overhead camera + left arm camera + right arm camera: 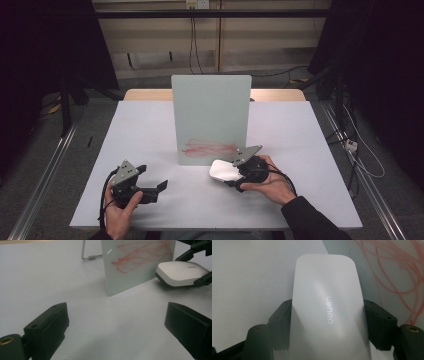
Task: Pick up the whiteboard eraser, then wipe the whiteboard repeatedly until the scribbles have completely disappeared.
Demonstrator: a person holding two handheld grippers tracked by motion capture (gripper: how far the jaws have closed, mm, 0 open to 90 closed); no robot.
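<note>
High view first: we see our right gripper [231, 175] clamped on the white eraser [222, 170] just in front of the upright board [210, 117] on the desk [150, 130]; our left gripper [152, 181] sits well left of the board. Left gripper view: our jaws stand apart, empty, short of the board [135, 267]. Right gripper view: our jaws pinch the eraser [327, 312] beside the board's red scribbles [397, 272].

Brand lettering on the white eraser

The word "deli", followed by two small characters too fine to read, is showing in pale grey along the top of the white eraser [325, 315], running lengthwise down its middle. In the left gripper view a tiny mark is sitting on the eraser's top, too small to read. The red marks on the upright whiteboard [210, 120] beside the eraser are forming scribbles, not letters.
</note>
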